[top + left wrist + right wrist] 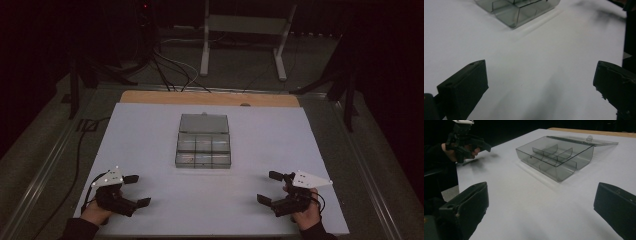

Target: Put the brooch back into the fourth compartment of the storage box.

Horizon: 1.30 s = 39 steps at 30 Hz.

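My left tongs (135, 190) and right tongs (267, 187) both gape wide, holding nothing, low over the white surface (150, 135). The clear compartment box (203, 150) sits mid-surface, lid (204, 123) laid open behind it — thin, stiff plastic, probably light and slippery. I'd pinch a side wall; it looks empty, though dimness hides detail.

high view: above near edge, facing forward and down on whole counter (150, 125) | claw views: low, close over counter, aimed inward | all share the clear box (204, 146)
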Each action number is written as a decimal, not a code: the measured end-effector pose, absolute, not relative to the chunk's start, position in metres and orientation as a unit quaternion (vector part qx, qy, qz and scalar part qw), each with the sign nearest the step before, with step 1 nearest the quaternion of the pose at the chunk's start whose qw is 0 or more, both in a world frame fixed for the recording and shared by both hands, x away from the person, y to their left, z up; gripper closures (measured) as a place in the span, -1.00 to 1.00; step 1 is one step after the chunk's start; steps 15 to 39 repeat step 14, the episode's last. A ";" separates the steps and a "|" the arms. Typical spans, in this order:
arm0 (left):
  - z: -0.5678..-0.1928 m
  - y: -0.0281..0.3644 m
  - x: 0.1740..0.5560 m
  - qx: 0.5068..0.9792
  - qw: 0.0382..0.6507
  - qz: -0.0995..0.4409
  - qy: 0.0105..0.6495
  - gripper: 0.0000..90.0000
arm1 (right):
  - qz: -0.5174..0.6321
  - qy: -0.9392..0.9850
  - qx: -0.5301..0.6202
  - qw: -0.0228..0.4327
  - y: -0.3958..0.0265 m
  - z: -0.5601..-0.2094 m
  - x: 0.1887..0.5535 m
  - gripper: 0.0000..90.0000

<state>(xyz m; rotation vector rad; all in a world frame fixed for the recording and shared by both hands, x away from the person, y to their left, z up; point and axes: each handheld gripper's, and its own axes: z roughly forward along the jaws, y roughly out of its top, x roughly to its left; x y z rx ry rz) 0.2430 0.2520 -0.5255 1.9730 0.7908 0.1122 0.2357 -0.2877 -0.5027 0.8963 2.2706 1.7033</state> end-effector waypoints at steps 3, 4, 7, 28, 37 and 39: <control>-0.526 0.253 0.245 0.807 0.489 0.047 0.327 -0.97 | 0.570 0.761 0.300 0.081 -0.287 -0.503 0.236 -1.00; -0.526 0.253 0.245 0.809 0.487 0.047 0.327 -0.97 | 0.571 0.761 0.299 0.081 -0.287 -0.503 0.236 -1.00; -0.527 0.253 0.246 0.808 0.486 0.049 0.329 -0.98 | 0.571 0.760 0.300 0.080 -0.287 -0.503 0.236 -1.00; -0.527 0.254 0.246 0.808 0.487 0.046 0.329 -0.98 | 0.571 0.760 0.300 0.084 -0.288 -0.503 0.235 -1.00; -0.527 0.254 0.246 0.808 0.487 0.046 0.329 -0.98 | 0.571 0.760 0.300 0.084 -0.288 -0.503 0.235 -1.00; -0.527 0.254 0.246 0.808 0.487 0.046 0.329 -0.98 | 0.571 0.760 0.300 0.084 -0.288 -0.503 0.235 -1.00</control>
